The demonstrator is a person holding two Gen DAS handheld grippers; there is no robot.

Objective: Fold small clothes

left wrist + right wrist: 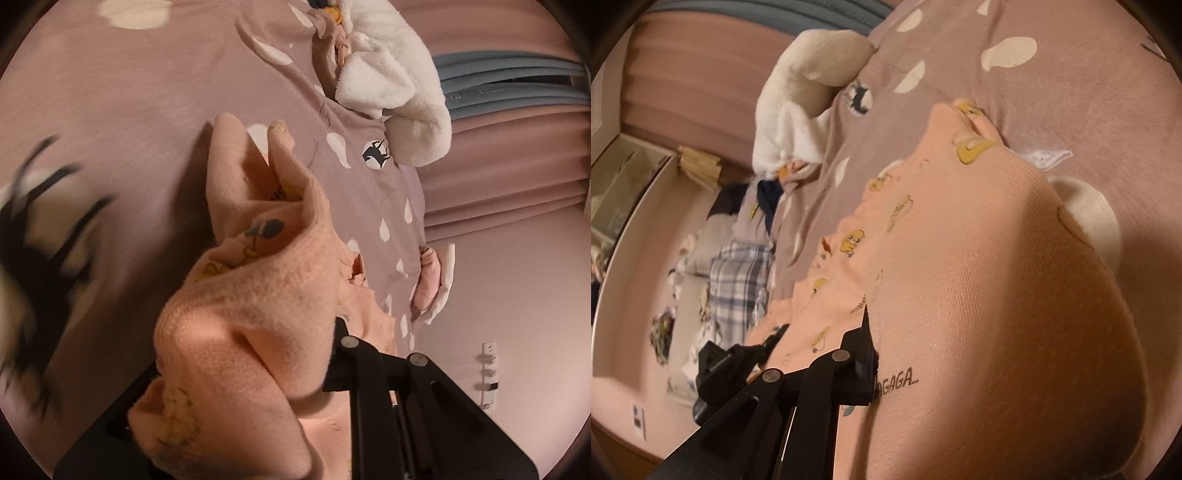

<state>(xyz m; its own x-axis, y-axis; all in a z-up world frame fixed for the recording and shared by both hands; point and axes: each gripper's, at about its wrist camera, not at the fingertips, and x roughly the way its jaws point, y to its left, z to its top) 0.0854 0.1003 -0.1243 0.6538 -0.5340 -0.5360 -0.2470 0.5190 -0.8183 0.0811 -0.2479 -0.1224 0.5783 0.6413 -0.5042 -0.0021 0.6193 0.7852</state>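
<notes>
A small pink garment with yellow cartoon prints lies bunched on a mauve bed cover. My left gripper is shut on a thick fold of it, and the cloth hides the fingertips. In the right wrist view the same pink garment drapes over my right gripper, which is shut on its edge. Only the right gripper's left finger shows; the other is under the cloth. The left gripper appears there as a black shape at the garment's far end.
A white fluffy garment lies on the bed cover beyond the pink one, also in the right wrist view. A plaid cloth and other clothes lie further along the bed. Pink curtains hang beside the bed.
</notes>
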